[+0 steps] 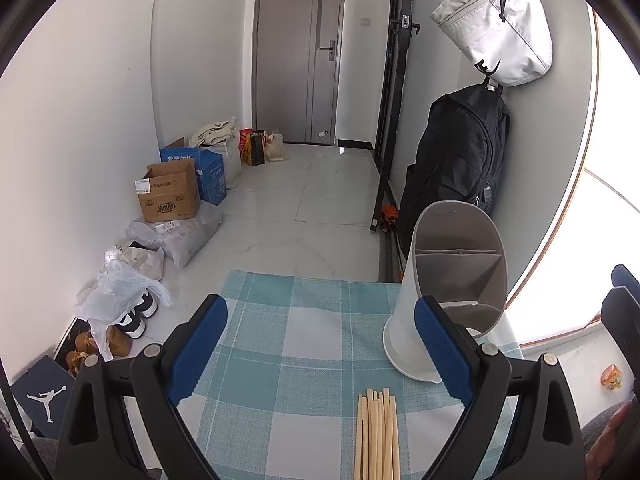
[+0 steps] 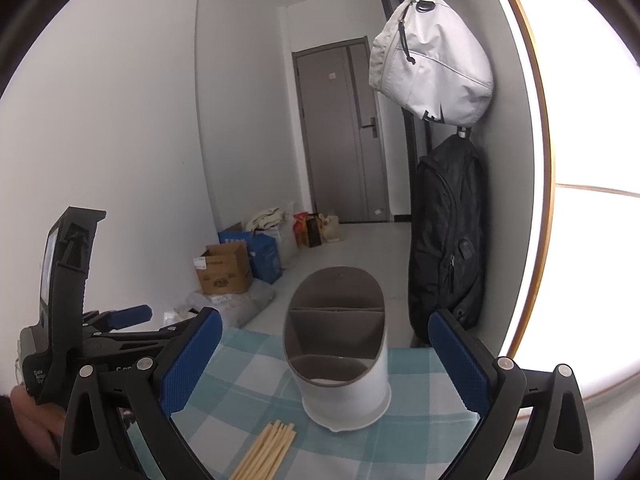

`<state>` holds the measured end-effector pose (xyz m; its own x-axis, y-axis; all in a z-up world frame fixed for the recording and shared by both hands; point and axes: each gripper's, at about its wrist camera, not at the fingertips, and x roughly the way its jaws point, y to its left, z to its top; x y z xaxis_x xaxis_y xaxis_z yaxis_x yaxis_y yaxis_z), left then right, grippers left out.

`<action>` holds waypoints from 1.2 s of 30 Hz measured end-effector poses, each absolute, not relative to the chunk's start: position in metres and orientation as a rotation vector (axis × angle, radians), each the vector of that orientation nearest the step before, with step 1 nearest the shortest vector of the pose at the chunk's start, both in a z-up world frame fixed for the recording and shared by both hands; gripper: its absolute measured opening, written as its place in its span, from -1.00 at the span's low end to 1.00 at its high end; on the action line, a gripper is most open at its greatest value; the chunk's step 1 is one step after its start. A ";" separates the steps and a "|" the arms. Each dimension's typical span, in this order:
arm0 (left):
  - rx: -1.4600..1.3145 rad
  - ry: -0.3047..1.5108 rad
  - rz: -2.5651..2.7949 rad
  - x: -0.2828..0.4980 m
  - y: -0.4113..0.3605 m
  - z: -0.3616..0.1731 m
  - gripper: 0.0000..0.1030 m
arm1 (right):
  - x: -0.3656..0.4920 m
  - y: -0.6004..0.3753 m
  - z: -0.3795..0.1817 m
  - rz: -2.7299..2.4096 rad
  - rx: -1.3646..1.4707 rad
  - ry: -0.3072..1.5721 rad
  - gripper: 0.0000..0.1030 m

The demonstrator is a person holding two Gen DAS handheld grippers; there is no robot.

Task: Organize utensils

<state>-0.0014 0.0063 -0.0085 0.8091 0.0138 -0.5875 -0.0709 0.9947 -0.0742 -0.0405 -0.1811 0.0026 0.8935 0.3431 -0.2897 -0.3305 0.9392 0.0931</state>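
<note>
- My left gripper [image 1: 320, 354] has its blue-padded jaws spread wide, with nothing between them but the checked cloth [image 1: 280, 360] below.
- My right gripper [image 2: 324, 360] is spread just as wide and grips nothing; the utensil holder [image 2: 340, 360] shows between its fingers, farther out on the table.
- The holder is a white cylinder with a grey inside, standing upright on the teal-and-white cloth near the far edge (its tall back wall faces away from me, the low lip faces me).
- Inside it, a cross wall sets off a back part split in two from one larger front compartment; nothing stands up out of any of them.
- A bundle of pale wooden chopsticks [image 1: 376, 436] lies flat on the cloth, close to me, tips pointing toward the holder but apart from it.
- From the left wrist view, the chopsticks lie between my fingers toward the right pad; the holder stands just beyond that pad.
- From the right wrist view, the left gripper appears at the left edge, with my hand [image 2: 32, 412] on its handle.
- A white bag [image 2: 432, 60] and a black backpack [image 2: 444, 236] hang on the wall behind the holder.
</note>
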 end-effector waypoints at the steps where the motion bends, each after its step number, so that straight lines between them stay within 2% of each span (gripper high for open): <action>1: -0.095 0.629 0.043 -0.001 0.007 -0.009 0.79 | -0.040 -0.181 0.002 0.349 0.041 0.312 1.00; 6: -0.110 0.667 0.023 0.002 0.012 -0.014 0.79 | -0.030 -0.177 -0.007 0.379 0.055 0.402 1.00; 14: -0.144 0.780 0.046 0.013 0.037 -0.031 0.79 | 0.001 -0.158 -0.049 0.469 0.108 0.708 0.90; 20: -0.201 0.856 0.066 0.021 0.065 -0.044 0.79 | 0.025 -0.131 -0.104 0.507 0.108 1.004 0.44; 21: -0.197 0.863 0.070 0.022 0.067 -0.047 0.79 | 0.029 -0.126 -0.113 0.508 0.093 1.048 0.27; 22: -0.195 0.870 0.072 0.022 0.069 -0.049 0.79 | 0.033 -0.122 -0.121 0.496 0.077 1.083 0.16; 26: -0.199 0.902 0.072 0.024 0.078 -0.057 0.79 | 0.045 -0.116 -0.143 0.448 0.060 1.178 -0.08; 27: -0.207 0.907 0.070 0.025 0.080 -0.058 0.79 | 0.047 -0.116 -0.144 0.465 0.073 1.183 -0.24; 36: -0.232 0.926 0.062 0.025 0.093 -0.061 0.79 | 0.057 -0.091 -0.152 0.440 -0.041 1.237 -0.24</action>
<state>0.0251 0.0930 -0.0609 0.6014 -0.0464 -0.7976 -0.1524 0.9733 -0.1716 0.0566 -0.0908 -0.1523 0.2554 0.3020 -0.9184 -0.3460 0.9156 0.2048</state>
